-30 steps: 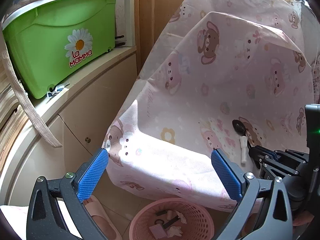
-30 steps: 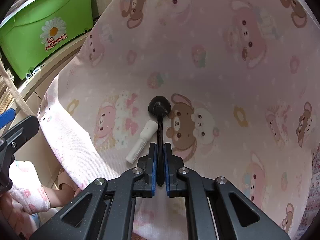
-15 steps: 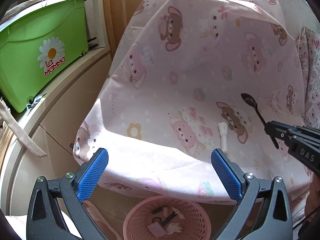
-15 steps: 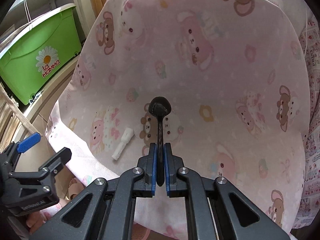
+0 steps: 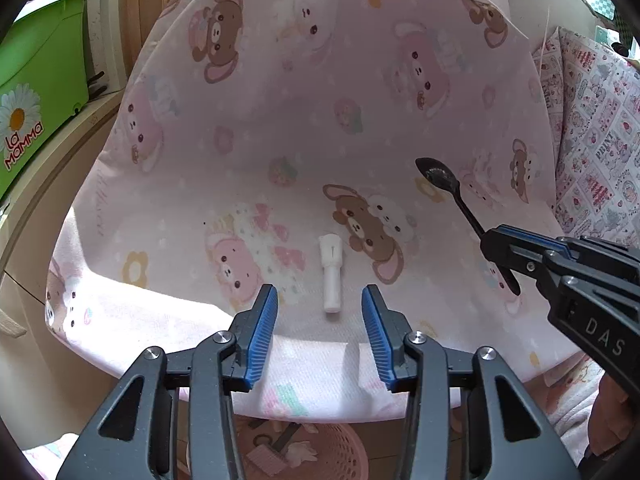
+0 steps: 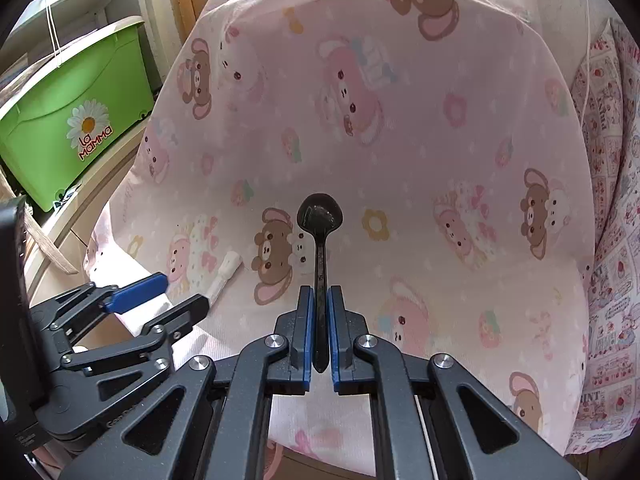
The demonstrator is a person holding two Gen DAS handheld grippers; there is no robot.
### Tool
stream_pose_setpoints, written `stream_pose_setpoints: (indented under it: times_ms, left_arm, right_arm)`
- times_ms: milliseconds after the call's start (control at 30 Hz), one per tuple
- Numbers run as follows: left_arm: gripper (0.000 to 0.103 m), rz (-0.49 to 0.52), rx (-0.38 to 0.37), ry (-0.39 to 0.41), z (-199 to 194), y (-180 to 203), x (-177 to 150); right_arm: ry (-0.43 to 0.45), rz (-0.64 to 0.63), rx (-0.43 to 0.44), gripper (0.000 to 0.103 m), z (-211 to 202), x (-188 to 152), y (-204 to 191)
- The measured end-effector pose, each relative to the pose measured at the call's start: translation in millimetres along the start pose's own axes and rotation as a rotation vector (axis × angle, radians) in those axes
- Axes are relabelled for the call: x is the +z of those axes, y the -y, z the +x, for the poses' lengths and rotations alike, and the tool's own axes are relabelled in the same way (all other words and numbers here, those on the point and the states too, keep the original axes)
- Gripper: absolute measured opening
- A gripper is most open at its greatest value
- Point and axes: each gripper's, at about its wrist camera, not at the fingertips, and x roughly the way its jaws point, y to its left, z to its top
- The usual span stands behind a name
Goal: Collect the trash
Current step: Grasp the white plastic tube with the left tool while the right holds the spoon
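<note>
In the left wrist view, the left gripper (image 5: 319, 334) is seen with its blue-padded jaws parted, nothing between them. A small white plastic tube (image 5: 331, 271) lies flat on the pink bear-print cloth (image 5: 280, 120), just ahead of the gap between the jaws and not touched by them. To the right of the tube, a black plastic spoon (image 5: 454, 196) is carried above the cloth, its handle clamped by the right gripper (image 5: 506, 256). Below the front edge of the cloth, a pink basket (image 5: 320, 454) with scraps inside is partly seen. A green storage box (image 5: 36, 92) stands on a shelf far left of the tube.

In the right wrist view, the right gripper (image 6: 319, 334) is closed tightly on the spoon (image 6: 320, 236), whose bowl points forward over the cloth (image 6: 400, 140). The tube (image 6: 225, 276) lies left of the spoon, with the left gripper (image 6: 170, 294) close beside its near end. The green box (image 6: 76, 128) is seen at the far left.
</note>
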Motion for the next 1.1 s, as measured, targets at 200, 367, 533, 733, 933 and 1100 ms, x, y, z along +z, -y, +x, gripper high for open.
stream_pose_setpoints:
  times_ms: [200, 367, 533, 733, 933, 1100]
  left_arm:
    - [0.033, 0.058, 0.063, -0.004, 11, 13, -1]
    - [0.009, 0.070, 0.067, -0.029, 18, 13, -4]
    - [0.009, -0.011, 0.006, -0.027, 5, -5, 1]
    - [0.009, -0.087, -0.102, -0.036, -24, -35, 4]
    - [0.009, -0.113, -0.090, -0.030, -45, -59, -3]
    - [0.009, -0.096, -0.082, -0.015, -61, -63, -8]
  right_arm:
    - [-0.006, 0.010, 0.000, 0.008, 0, -1, 7]
    - [0.005, 0.014, 0.003, 0.008, -5, 0, 9]
    - [0.010, 0.017, 0.004, 0.008, -9, -1, 10]
    - [0.015, 0.009, 0.010, 0.008, -11, 0, 8]
    - [0.019, -0.020, 0.015, 0.008, -14, -3, -3]
    - [0.026, -0.049, 0.039, 0.008, -17, -6, -17]
